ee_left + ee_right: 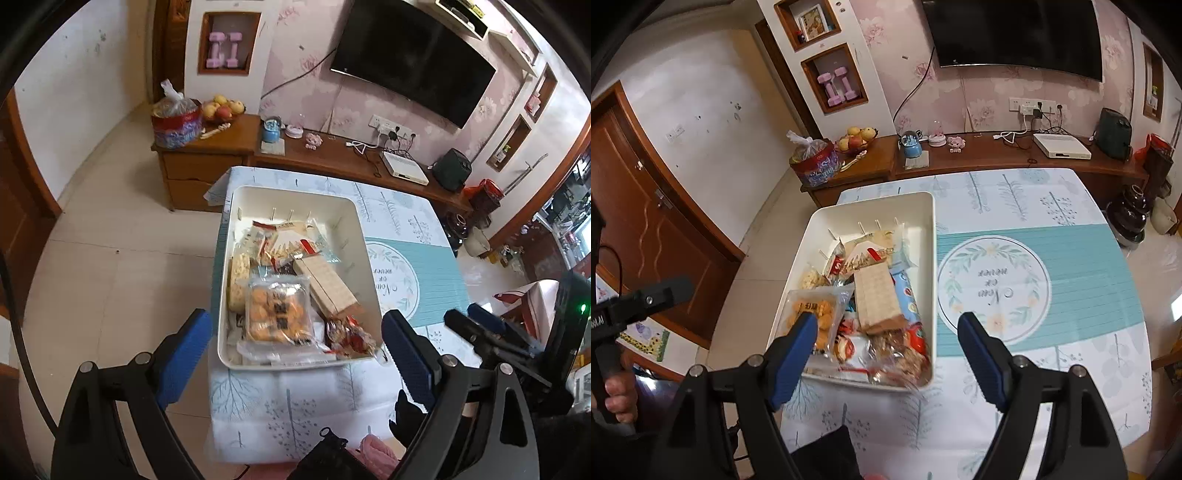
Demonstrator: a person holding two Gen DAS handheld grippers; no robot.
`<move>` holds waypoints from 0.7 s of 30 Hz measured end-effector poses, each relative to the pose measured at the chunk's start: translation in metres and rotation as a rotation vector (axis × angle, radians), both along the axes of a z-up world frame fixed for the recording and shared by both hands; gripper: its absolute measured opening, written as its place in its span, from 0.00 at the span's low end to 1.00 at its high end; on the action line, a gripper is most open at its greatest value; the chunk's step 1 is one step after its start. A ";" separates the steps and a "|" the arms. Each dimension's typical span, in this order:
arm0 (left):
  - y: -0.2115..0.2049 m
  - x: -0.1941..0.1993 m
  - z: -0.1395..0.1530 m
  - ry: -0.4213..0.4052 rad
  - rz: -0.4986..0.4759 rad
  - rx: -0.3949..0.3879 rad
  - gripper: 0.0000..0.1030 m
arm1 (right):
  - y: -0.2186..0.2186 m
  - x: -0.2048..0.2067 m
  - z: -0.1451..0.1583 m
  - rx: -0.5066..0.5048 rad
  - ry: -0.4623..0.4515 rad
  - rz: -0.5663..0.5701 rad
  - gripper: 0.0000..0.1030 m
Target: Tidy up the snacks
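Both grippers hang above the near end of the table, and both stand wide apart. The left gripper [297, 338] has its blue pads [186, 354] spread wider than the tray, holding nothing. The right gripper [886, 354] is spread just as wide and grips nothing — its left pad [796, 354] lies over the near-left corner of the tray, though I can't tell whether it touches anything.

The snacks sit piled in the white tray [360, 221] on the left side of the table: a clear pack of round orange biscuits [277, 310] nearest, a tan cracker box [328, 284] just right of it, red-and-white wrappers [349, 338] at the near-right corner.

The table wears a pale leaf-print cloth [1015, 199] with a teal band and a round wreath motif [995, 284] right of the tray. Beyond it runs a wooden sideboard [979, 155] with a fruit bowl [855, 142], under a wall-mounted TV [1015, 33].

Only the right wrist view shows the brown door [646, 206] at far left, and a blue packet [905, 291] right of the cracker box.
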State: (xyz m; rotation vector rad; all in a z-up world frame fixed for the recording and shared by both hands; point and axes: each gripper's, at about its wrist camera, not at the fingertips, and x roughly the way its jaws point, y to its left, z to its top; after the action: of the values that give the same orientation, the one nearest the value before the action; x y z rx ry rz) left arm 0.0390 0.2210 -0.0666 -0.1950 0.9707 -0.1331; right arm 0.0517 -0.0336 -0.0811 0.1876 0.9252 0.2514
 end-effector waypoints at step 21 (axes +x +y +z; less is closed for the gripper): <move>-0.183 -0.121 0.019 -0.126 0.043 0.117 0.99 | -0.133 -0.131 0.060 -0.111 -0.053 0.072 0.94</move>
State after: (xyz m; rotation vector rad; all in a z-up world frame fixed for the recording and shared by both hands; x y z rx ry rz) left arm -0.0824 0.0384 -0.0479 -0.0989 0.8456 -0.0483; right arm -0.0793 -0.1664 -0.0206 0.0453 0.8918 0.2702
